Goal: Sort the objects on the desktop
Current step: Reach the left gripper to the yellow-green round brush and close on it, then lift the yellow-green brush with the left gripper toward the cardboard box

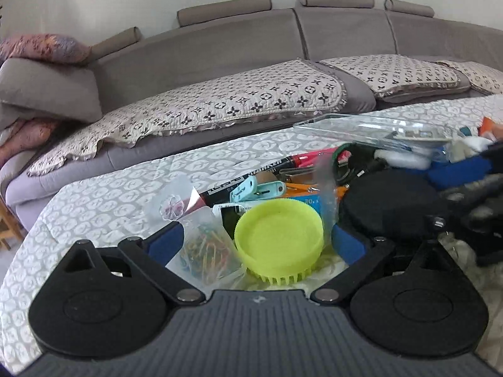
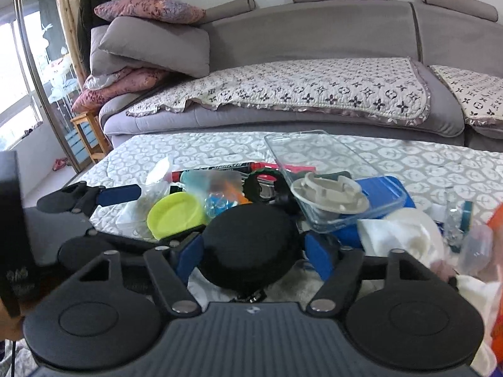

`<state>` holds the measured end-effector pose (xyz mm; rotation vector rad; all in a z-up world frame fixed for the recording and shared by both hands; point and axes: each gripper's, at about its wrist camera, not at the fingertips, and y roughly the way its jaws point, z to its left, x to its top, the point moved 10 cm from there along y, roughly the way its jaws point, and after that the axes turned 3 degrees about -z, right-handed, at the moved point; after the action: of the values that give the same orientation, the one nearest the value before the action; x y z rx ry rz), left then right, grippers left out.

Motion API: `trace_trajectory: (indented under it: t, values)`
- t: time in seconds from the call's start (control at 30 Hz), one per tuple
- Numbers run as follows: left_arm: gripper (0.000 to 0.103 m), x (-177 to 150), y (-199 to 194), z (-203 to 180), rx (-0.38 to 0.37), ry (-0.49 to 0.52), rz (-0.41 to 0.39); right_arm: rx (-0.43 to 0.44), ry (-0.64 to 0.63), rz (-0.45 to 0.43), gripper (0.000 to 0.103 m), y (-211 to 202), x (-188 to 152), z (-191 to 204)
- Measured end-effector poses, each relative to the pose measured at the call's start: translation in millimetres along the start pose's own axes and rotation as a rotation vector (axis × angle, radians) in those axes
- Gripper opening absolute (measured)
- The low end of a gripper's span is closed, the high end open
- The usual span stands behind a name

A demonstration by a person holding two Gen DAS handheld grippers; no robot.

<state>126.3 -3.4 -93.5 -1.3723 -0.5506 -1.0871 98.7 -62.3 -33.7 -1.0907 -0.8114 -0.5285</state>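
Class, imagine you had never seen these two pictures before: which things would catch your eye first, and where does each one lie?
First comes the lime-green round brush, lying bristles down between the open fingers of the left tool in the heap's middle. Next is the black round case, framed by the right tool, whose blue pads sit beside it. Behind them a clear plastic tray rests tilted on the clutter, holding a grey cap.

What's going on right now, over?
Left gripper open around yellow-green brush. Right gripper open, straddling black round case. Clutter crowds both; paperclip bag touches the brush.
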Motion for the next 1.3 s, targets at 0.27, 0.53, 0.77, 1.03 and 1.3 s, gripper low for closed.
trace_trajectory:
  t: [0.27,0.53,0.77,1.03,1.3]
  values:
    - [0.098,-1,-21,3,-0.071,-0.001,-0.029,-0.015,-0.056,0.007,0.079,7,-3,1]
    - [0.076,11,-12,-8,-0.095,0.028,-0.037,-0.004,-0.018,-0.025,0.079,-4,-1,-15]
    - [0.057,0,-30,-12,-0.167,0.056,-0.005,0.014,0.020,-0.052,0.079,-14,1,-16]
    - [0.078,-14,-51,-9,-0.166,0.023,0.008,0.045,0.028,-0.061,0.079,-27,-1,0]
    - [0.077,-15,-45,-1,-0.123,0.009,0.015,0.050,0.015,-0.067,0.079,-32,1,11]
